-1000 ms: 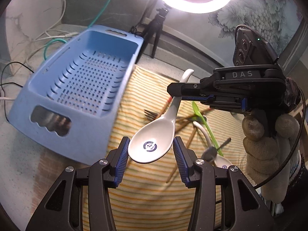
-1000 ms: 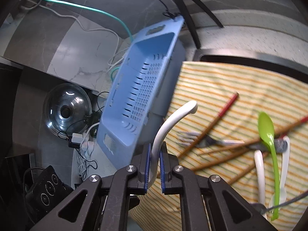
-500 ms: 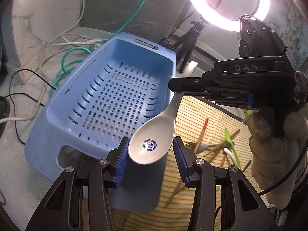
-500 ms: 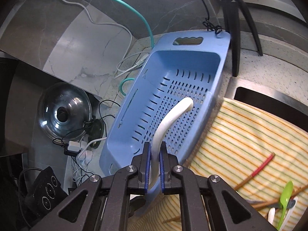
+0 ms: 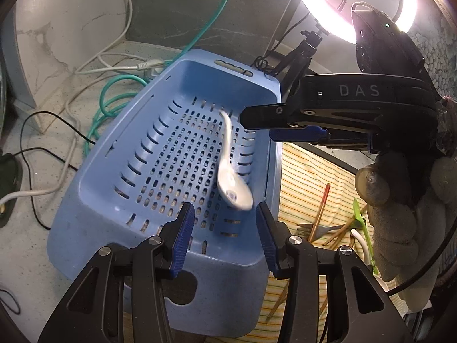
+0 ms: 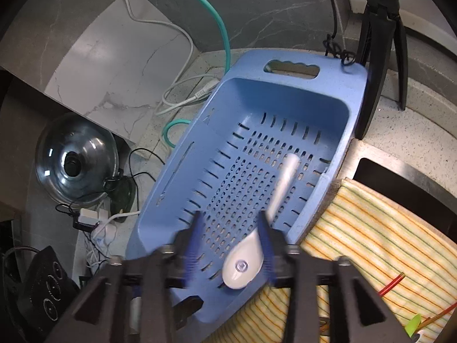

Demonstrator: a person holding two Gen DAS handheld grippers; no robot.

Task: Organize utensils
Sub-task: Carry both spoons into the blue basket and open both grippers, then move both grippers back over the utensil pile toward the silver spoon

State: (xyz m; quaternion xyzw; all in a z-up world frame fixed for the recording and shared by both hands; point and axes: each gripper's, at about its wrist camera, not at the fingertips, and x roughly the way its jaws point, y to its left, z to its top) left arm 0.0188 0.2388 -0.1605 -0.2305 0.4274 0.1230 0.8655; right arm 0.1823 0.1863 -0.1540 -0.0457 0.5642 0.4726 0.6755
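Spoon (image 5: 232, 184) first: it is white and blurry, and it is inside the blue basket (image 5: 120, 154), over the holes in the bottom. I cannot tell if it touches the bottom. Its long handle points to the far end of the basket, where the handle hole is. Its round bowl points to the near end, close to the basket's right wall. A small round blue mark sits in the bowl, but the words on it are too blurry to read.

The right gripper (image 5: 258, 124) has the white letters "DAS" on its black side. It hangs above the basket's right wall. Its jaws are opening, and in its own view they are smeared. There the spoon (image 6: 258, 235) lies loose between them, close to the right finger (image 6: 267, 253).

The left gripper (image 5: 224, 240) is above the near end of the basket. Its blue fingers (image 5: 182, 238) stand apart and hold nothing.

A gloved hand (image 5: 400, 214) holds the right gripper and hides part of the striped cloth (image 5: 308, 183) to the right of the basket. More things lie on the cloth: chopsticks (image 5: 321, 210), a fork (image 5: 310, 230) and a green spoon (image 5: 361, 223). They are partly hidden.
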